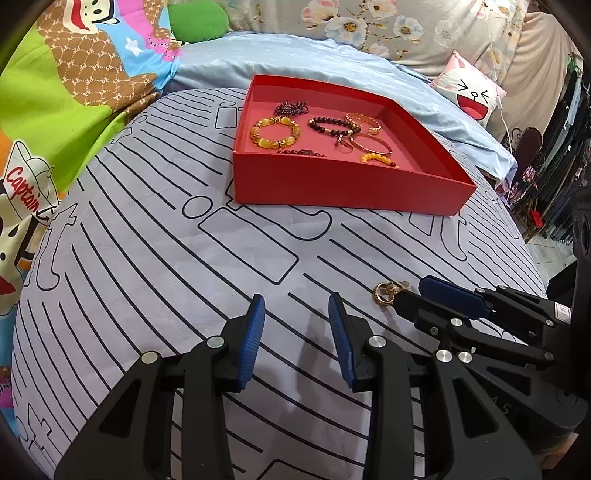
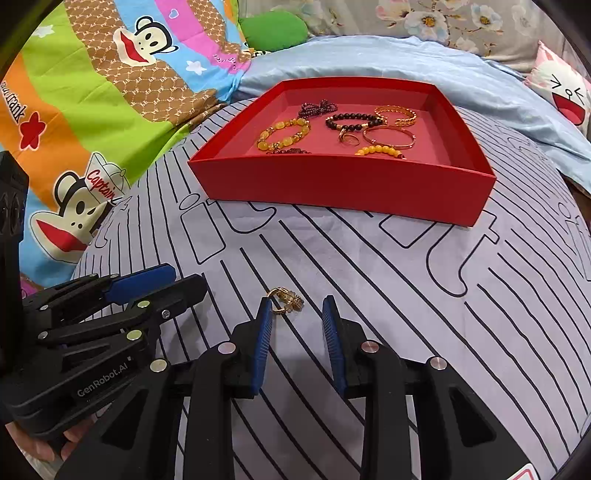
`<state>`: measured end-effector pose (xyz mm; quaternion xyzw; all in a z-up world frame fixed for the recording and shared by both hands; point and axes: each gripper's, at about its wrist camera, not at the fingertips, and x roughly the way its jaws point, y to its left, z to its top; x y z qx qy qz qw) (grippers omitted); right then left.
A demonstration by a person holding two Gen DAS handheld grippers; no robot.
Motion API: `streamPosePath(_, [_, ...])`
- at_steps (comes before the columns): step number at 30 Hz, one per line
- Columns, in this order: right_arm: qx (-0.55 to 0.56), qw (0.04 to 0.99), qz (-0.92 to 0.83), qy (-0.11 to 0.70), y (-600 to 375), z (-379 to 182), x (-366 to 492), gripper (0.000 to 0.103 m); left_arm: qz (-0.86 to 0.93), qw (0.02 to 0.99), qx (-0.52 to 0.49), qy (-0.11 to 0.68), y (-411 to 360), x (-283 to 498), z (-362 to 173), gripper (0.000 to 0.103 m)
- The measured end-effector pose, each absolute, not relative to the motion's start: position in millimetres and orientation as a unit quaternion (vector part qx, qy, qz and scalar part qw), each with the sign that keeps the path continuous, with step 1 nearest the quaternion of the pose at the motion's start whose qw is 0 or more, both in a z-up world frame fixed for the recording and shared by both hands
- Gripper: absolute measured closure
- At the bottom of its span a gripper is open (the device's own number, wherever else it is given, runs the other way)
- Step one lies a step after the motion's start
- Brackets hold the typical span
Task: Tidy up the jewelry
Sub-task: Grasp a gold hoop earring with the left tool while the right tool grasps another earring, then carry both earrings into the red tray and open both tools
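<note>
A red tray (image 1: pixel 332 184) (image 2: pixel 332 184) sits on the striped bedsheet and holds several bracelets and rings, among them a yellow bead bracelet (image 1: pixel 275 133) (image 2: pixel 282 134) and a dark bead bracelet (image 1: pixel 332 125) (image 2: pixel 352 120). A small gold ring cluster (image 1: pixel 388 291) (image 2: pixel 286 301) lies loose on the sheet. My right gripper (image 2: pixel 295 321) (image 1: pixel 410 291) is open, low over the sheet, with the ring cluster at the tip of its left finger. My left gripper (image 1: pixel 297 317) (image 2: pixel 184 280) is open and empty, to the left of the ring.
A colourful cartoon blanket (image 1: pixel 55 92) (image 2: pixel 92 92) lies at the left. A light blue sheet (image 1: pixel 295 59), a floral cushion (image 1: pixel 369 22) and a white face pillow (image 1: pixel 469 92) lie behind the tray. The bed's edge drops off at the right.
</note>
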<state>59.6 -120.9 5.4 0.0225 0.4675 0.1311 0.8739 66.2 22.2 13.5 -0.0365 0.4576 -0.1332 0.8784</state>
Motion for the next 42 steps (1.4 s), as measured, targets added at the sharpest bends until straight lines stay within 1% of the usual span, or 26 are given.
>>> streamPosePath(3, [0.022, 0.873, 0.137, 0.467, -120.6, 3.6, 62.6, 0.078, -0.133, 0.878, -0.037, 0.459, 22.9, 66.5, 12.8, 0.069])
streamPosePath(7, [0.020, 0.872, 0.144, 0.468, -119.8, 1.4, 65.4, 0.092, -0.134, 0.877, -0.035, 0.460, 22.3, 66.2, 12.1, 0.069])
streamPosePath(12, [0.020, 0.873, 0.146, 0.466, -121.4, 2.4, 64.3, 0.095, -0.135, 0.875, -0.037, 0.463, 21.4, 66.7, 10.5, 0.069])
streamPosePath(13, [0.022, 0.873, 0.146, 0.465, -122.5, 3.6, 63.4, 0.098, -0.137, 0.875, -0.037, 0.463, 20.8, 66.5, 10.7, 0.069])
streamPosePath(17, [0.034, 0.875, 0.139, 0.463, -132.8, 10.4, 58.0, 0.097, -0.156, 0.874, -0.036, 0.460, 13.9, 63.9, 13.6, 0.069])
streamPosePath(23, [0.046, 0.871, 0.124, 0.474, -146.4, 9.9, 51.1, 0.098, -0.190, 0.867, -0.028, 0.460, -7.0, 59.7, 14.2, 0.065])
streamPosePath(29, [0.057, 0.869, 0.112, 0.478, -157.6, 6.4, 41.4, 0.097, -0.203, 0.863, -0.020, 0.463, -22.4, 59.5, 11.7, 0.065])
streamPosePath(34, [0.063, 0.871, 0.105, 0.475, -162.4, 7.5, 39.3, 0.097, -0.206, 0.858, -0.032, 0.469, -33.0, 68.0, 8.0, 0.065])
streamPosePath(40, [0.062, 0.874, 0.099, 0.472, -164.7, 9.7, 39.7, 0.097, -0.195, 0.864, -0.022, 0.463, -42.2, 76.0, 7.3, 0.067])
streamPosePath(42, [0.065, 0.873, 0.096, 0.473, -165.7, 9.1, 40.4, 0.097, -0.194, 0.866, -0.018, 0.461, -44.2, 76.6, 7.0, 0.070])
